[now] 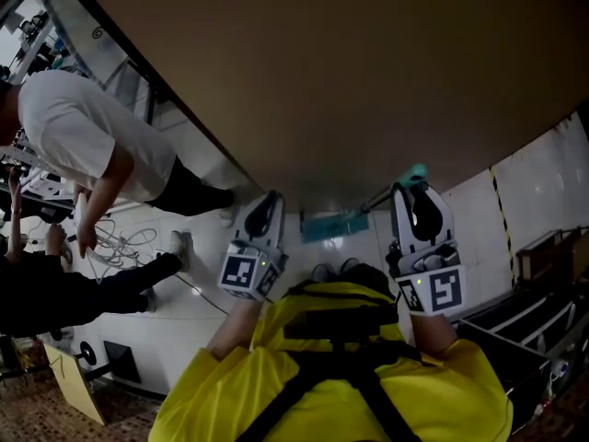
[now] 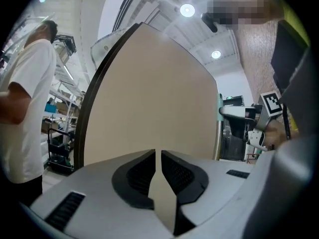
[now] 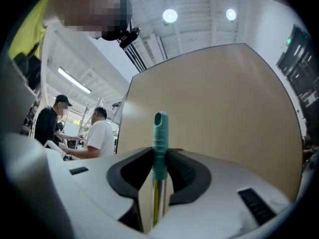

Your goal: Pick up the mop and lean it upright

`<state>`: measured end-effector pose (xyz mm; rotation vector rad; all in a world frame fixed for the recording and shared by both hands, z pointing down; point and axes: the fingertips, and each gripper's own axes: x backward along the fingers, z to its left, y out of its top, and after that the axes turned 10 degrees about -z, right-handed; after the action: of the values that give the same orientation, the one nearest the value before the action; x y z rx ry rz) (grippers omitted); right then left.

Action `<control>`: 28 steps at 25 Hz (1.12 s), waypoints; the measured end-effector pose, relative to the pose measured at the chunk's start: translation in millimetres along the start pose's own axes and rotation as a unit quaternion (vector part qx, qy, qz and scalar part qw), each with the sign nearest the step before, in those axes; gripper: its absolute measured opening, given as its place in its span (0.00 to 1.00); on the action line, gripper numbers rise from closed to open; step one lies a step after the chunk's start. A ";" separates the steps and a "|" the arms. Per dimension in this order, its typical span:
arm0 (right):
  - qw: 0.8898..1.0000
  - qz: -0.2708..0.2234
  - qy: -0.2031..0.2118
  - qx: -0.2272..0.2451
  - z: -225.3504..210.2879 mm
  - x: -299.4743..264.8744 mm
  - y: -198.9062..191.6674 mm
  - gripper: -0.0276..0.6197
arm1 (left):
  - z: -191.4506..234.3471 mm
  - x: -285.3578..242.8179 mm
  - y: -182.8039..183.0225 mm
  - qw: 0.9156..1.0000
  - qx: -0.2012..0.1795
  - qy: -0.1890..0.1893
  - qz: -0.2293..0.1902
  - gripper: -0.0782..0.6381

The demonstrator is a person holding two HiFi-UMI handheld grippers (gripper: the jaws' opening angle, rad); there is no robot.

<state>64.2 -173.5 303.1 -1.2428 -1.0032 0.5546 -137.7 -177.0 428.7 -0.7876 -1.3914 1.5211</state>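
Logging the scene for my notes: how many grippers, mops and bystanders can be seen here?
Grippers: 2, left gripper and right gripper
Mops: 1, the mop, between the right gripper's jaws
Bystanders: 2, bystander in white and bystander in black
Total: 5

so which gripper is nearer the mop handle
Right. The right gripper has the mop handle clamped between its fingers at its teal end; the left gripper is off to its left, shut, not touching it.

Tan wall panel (image 1: 350, 63), white tiled floor (image 1: 198, 145); round ceiling lights (image 3: 170, 16) overhead
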 end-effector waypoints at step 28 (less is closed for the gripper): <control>0.991 0.131 -0.029 0.007 -39.8 42.4 -143.1 0.20 | -32.6 -7.5 -21.9 0.998 -0.005 -0.054 0.032 0.15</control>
<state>95.7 -198.6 452.2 -1.3630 -0.8868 0.8035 -101.2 -171.5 443.9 -0.7736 -1.4652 1.6282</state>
